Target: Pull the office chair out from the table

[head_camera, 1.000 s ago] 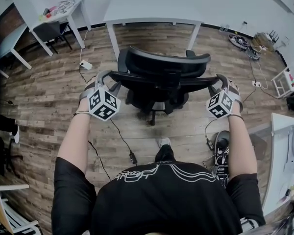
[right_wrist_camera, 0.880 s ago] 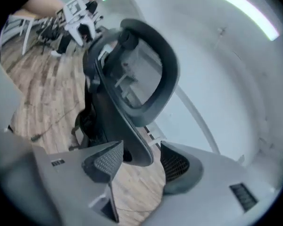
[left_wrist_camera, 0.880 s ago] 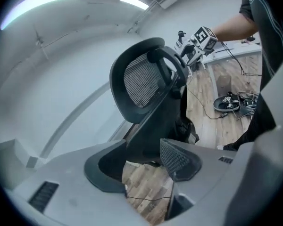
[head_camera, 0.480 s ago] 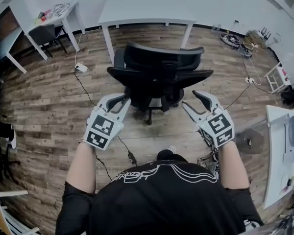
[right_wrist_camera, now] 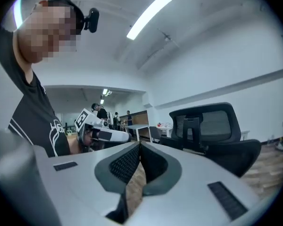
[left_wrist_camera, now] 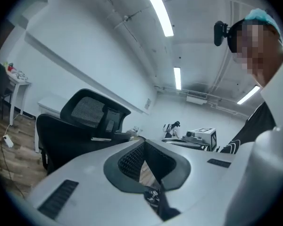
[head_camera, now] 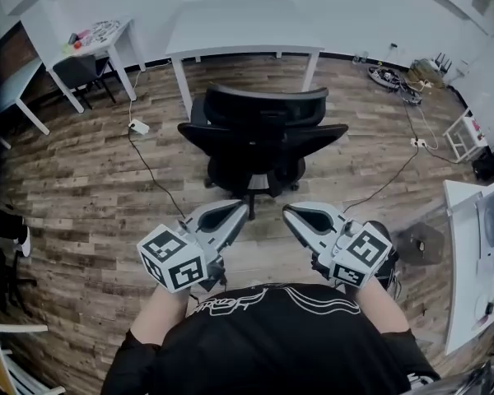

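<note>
The black office chair [head_camera: 259,138] stands on the wood floor, its back toward me, just in front of the white table [head_camera: 239,25]. Both grippers are drawn back close to my body, well short of the chair and touching nothing. My left gripper [head_camera: 245,208] points inward to the right, jaws shut with nothing between them. My right gripper [head_camera: 286,212] mirrors it, pointing left, also shut and empty. The left gripper view shows the chair [left_wrist_camera: 80,126] beyond the closed left gripper [left_wrist_camera: 142,142]. The right gripper view shows the chair [right_wrist_camera: 212,131] past the closed right gripper [right_wrist_camera: 139,145].
A small white table [head_camera: 99,23] with clutter and a dark chair [head_camera: 78,68] stand at the back left. A power strip [head_camera: 138,126] and its cable run across the floor beside the chair. Cables [head_camera: 395,76] lie at the back right; a white desk [head_camera: 469,245] edges the right.
Both grippers came off the chair's armrests, drew back toward my body, rolled inward and went from open to shut. The chair stays in front of the table.
</note>
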`<state>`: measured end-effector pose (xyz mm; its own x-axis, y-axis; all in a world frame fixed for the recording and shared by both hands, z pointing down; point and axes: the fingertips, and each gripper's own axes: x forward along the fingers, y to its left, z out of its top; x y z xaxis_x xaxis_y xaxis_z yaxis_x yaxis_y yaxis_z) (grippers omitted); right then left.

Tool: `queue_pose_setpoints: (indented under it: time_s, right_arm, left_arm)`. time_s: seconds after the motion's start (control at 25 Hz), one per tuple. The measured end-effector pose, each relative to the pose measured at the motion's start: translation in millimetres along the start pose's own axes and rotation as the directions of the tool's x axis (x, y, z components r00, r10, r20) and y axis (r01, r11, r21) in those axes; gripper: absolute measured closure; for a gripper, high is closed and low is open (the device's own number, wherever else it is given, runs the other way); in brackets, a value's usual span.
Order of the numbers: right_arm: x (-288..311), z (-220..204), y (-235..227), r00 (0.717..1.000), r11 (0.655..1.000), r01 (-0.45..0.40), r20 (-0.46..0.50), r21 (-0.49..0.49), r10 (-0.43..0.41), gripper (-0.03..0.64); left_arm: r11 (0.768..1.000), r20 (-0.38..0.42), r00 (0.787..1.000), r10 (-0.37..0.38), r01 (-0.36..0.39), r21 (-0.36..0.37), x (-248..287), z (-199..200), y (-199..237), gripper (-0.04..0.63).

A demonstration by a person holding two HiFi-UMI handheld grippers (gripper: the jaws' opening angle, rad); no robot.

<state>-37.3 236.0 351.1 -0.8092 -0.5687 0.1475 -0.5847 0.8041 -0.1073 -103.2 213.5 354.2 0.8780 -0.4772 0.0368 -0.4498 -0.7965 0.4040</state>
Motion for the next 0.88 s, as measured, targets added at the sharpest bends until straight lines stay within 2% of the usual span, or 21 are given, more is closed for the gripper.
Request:
queue_pose_setpoints:
  time_s: [0.08, 0.24, 0.48, 0.68, 0.88]
  right_arm:
    - [-10, -3, 7, 1.0, 0.999, -0.007, 0.011, 0.042, 0.006, 0.581]
    - [-40, -12, 19, 0.999, 0.999, 0.049, 0.001, 0.004, -0.049, 0.581]
    - [-86, -19, 47, 0.999, 0.999, 0.047, 0.007, 0.013, -0.047, 0.583]
    - [-112, -15, 72, 0.998, 0.999, 0.047, 0.039, -0.013, -0.046, 0.583]
    - [-128, -13, 92, 0.998, 0.999, 0.044, 0.053, -0.024, -0.043, 0.583]
  left_arm:
    - [1.0, -0.015, 1.0, -0.003, 0.003, 0.027, 2, -7, -17, 0.589]
    - [0.998, -0.049, 0.999, 0.023, -0.02, 0.067, 8, -29, -51, 0.589]
    - [1.0, -0.039, 0.999, 0.015, -0.015, 0.019, 6, -48, -104, 0.589]
    - [0.998, -0.039, 0.999, -0.002, 0.004, 0.067, -2, -55, -148, 0.589]
    - [0.996, -0.028, 1.0, -0.004, 0.007, 0.088, -16, -58, -174, 0.589]
